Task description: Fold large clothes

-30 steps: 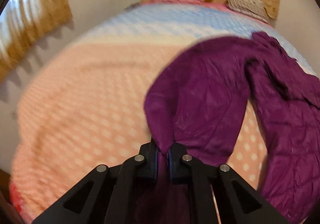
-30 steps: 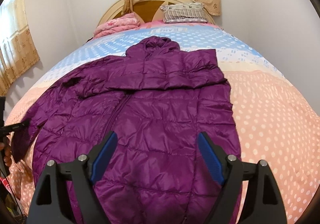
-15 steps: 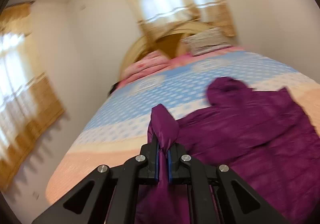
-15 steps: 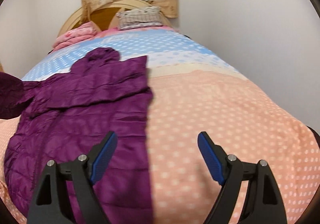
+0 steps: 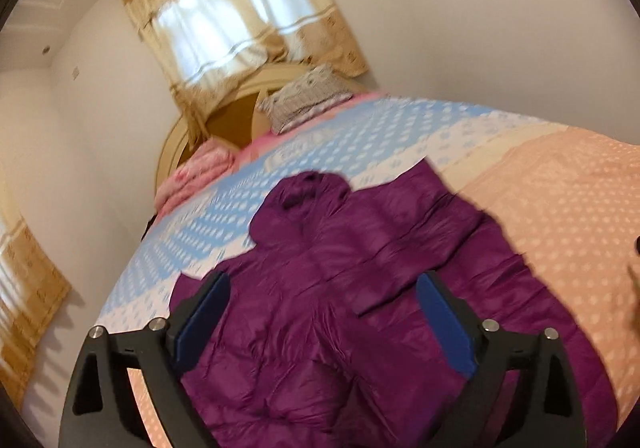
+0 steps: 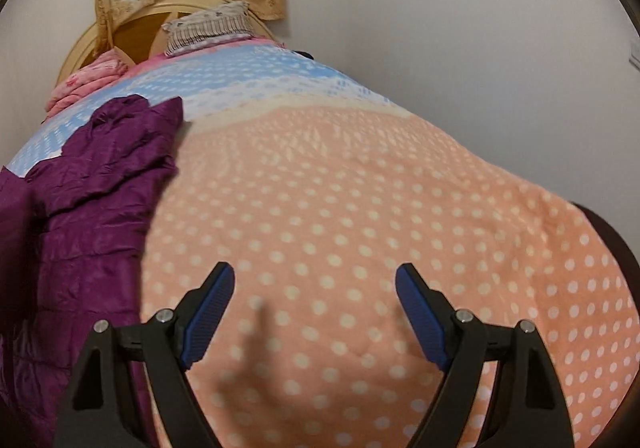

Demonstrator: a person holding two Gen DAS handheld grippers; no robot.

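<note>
Purple puffer jacket spread on a polka-dot bed as two grippers hover over it.

Nearest, the left gripper (image 5: 322,324) hangs above the purple jacket (image 5: 360,308), its jaws opening with nothing pinched between the blue pads (image 5: 444,324); the right gripper (image 6: 315,318) stands wide apart and empty over bare peach bedspread (image 6: 360,187). The jacket lies flat along the bed's left half, sleeves folded across its chest, hood (image 5: 304,191) toward the head end. The bed's right half is open cover out to its edge. Farther off, a folded pink blanket (image 5: 200,171) and pillow (image 5: 308,95) rest against the rounded headboard (image 6: 120,27), beneath a curtained window (image 5: 224,19).
</note>
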